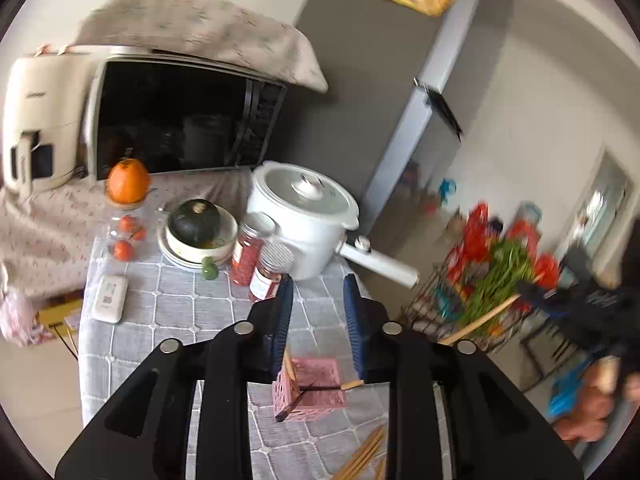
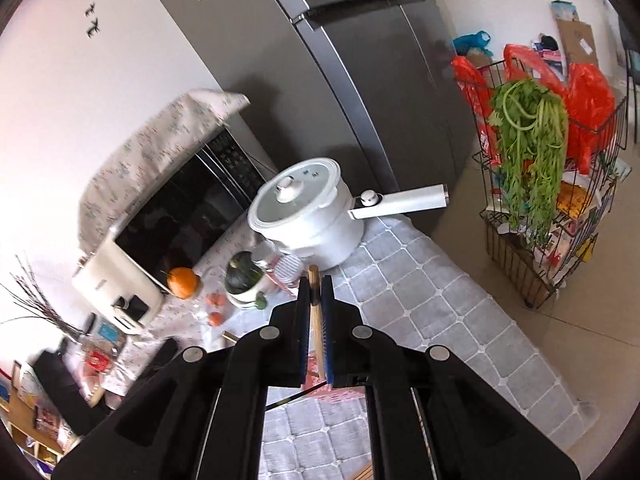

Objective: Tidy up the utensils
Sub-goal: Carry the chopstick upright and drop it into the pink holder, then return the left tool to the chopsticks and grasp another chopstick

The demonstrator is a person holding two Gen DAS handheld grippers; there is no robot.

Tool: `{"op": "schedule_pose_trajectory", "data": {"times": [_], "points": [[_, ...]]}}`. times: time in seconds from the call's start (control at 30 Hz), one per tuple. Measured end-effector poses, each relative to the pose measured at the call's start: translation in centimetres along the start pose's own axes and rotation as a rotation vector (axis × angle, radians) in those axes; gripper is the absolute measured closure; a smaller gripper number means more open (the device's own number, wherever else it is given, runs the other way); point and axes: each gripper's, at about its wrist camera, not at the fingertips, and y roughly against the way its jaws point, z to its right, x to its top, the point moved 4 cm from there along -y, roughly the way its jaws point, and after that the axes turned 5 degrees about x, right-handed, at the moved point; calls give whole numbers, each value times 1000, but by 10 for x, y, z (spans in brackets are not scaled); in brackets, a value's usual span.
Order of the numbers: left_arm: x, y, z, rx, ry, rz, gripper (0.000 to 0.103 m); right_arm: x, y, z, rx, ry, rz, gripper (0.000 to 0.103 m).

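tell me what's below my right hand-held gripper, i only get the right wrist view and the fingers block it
Observer: A pink perforated square plastic holder on the grey quilted tablecloth, with a pale chopstick and a dark one in it.
Operator: left hand-held gripper holding anything
Observer: No. The left hand-held gripper is open and empty, above the holder.
Operator: any more to pick up
Observer: Yes, a bunch of loose wooden chopsticks lies on the cloth near the holder.
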Motion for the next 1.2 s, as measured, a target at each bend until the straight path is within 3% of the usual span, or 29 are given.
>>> {"op": "schedule_pose_trajectory", "data": {"times": [0.2,0.5,0.57,0.63,0.77,0.93,0.97,1.03,1.2], "points": [[1,25,-29,-17,101,35,74,0,-36,-4,-49,24,-39,97],[-9,11,-42,-19,122,-39,74,-16,-85,-5,-66,-13,-107,93],[-11,11,-41,-18,114,-46,73,-21,-89,-1,-68,-32,-119,87],[-14,11,-39,-16,104,-55,72,-24,-87,1,-69,-34,-116,71],[-19,10,-32,-15,87,-76,70,-27,-70,5,-109,-3,-70,59],[-31,9,-21,0,48,-100,60,-35,-46,13,-149,29,-23,39],[-33,9,-19,4,40,-106,54,-40,-40,16,-165,32,-10,36],[-41,7,-15,14,20,-128,41,-51,-28,26,-196,33,21,20],[-69,-1,-3,40,-51,-200,16,-86,-10,59,-304,45,42,7]]}}
